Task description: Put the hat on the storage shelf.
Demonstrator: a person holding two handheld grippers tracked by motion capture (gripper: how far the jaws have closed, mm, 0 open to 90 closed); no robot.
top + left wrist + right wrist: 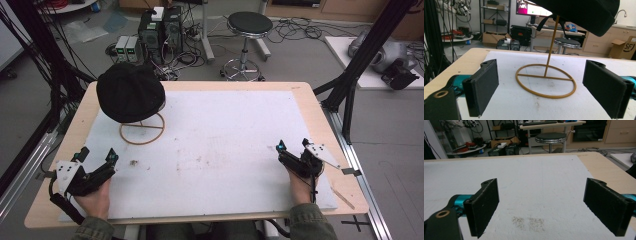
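Note:
A black cap (130,91) hangs on a thin gold wire stand (142,128) at the table's far left; in the left gripper view the cap (584,13) tops the stand's pole and ring base (545,80). My left gripper (98,154) rests near the front left edge, open, nothing between its jaws, pointing at the stand from a short way off (549,90). My right gripper (293,146) sits near the front right, open and empty (541,207), over the white mat.
A white mat (225,145) covers most of the wooden table (310,100). A small speck of debris (133,162) lies on the mat near the left gripper. A black stool (248,30) and computer boxes (160,30) stand beyond the far edge.

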